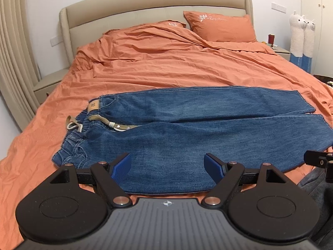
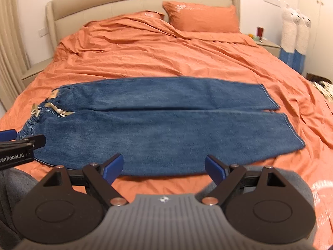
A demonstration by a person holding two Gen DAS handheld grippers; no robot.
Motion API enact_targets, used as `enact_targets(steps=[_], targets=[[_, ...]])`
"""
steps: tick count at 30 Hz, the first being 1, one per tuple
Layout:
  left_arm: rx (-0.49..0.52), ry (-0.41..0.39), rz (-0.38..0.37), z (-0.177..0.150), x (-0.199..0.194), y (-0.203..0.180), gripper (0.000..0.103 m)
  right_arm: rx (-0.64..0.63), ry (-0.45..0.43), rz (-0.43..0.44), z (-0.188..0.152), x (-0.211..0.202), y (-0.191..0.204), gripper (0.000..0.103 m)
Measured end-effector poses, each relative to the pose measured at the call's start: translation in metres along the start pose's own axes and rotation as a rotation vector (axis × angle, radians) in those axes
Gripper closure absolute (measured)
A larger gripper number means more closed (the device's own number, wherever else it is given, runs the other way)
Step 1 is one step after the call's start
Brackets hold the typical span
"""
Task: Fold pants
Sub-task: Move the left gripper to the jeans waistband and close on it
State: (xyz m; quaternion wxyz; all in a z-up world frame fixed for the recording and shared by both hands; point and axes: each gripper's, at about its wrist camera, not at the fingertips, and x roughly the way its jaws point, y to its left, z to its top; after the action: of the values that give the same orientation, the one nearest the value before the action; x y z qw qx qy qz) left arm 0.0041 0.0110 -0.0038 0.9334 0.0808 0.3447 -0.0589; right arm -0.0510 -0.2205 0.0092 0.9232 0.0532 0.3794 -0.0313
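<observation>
Blue jeans [image 1: 187, 129] lie flat across the orange bed, waistband with a tan drawstring [image 1: 100, 120] to the left, both legs side by side pointing right. They also show in the right wrist view [image 2: 166, 125]. My left gripper [image 1: 168, 165] is open and empty, above the near edge of the jeans toward the waist end. My right gripper [image 2: 164, 166] is open and empty, at the near edge of the lower leg. The left gripper's tip shows at the left edge of the right wrist view [image 2: 22, 141].
The bed has an orange sheet [image 1: 166, 62], two orange pillows [image 1: 220, 27] and a beige headboard [image 1: 145, 6]. Nightstands stand on both sides; two plush alpacas [image 1: 301, 35] stand at the right. Grey cloth [image 2: 12, 187] lies at the near edge.
</observation>
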Motion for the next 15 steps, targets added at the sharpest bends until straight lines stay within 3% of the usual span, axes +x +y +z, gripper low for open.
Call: enact_targets(steps=[5, 10, 15], targets=[[0.045, 0.001, 0.036, 0.013, 0.016, 0.034, 0.020, -0.057, -0.077, 0.096, 0.005, 0.017, -0.006, 0.021], [-0.052, 0.028, 0.034, 0.030, 0.046, 0.104, 0.034, -0.090, -0.103, 0.134, 0.016, 0.059, -0.005, 0.022], [-0.127, 0.058, 0.027, 0.044, 0.094, 0.179, 0.034, -0.052, -0.091, 0.170, 0.027, 0.117, -0.005, 0.028]])
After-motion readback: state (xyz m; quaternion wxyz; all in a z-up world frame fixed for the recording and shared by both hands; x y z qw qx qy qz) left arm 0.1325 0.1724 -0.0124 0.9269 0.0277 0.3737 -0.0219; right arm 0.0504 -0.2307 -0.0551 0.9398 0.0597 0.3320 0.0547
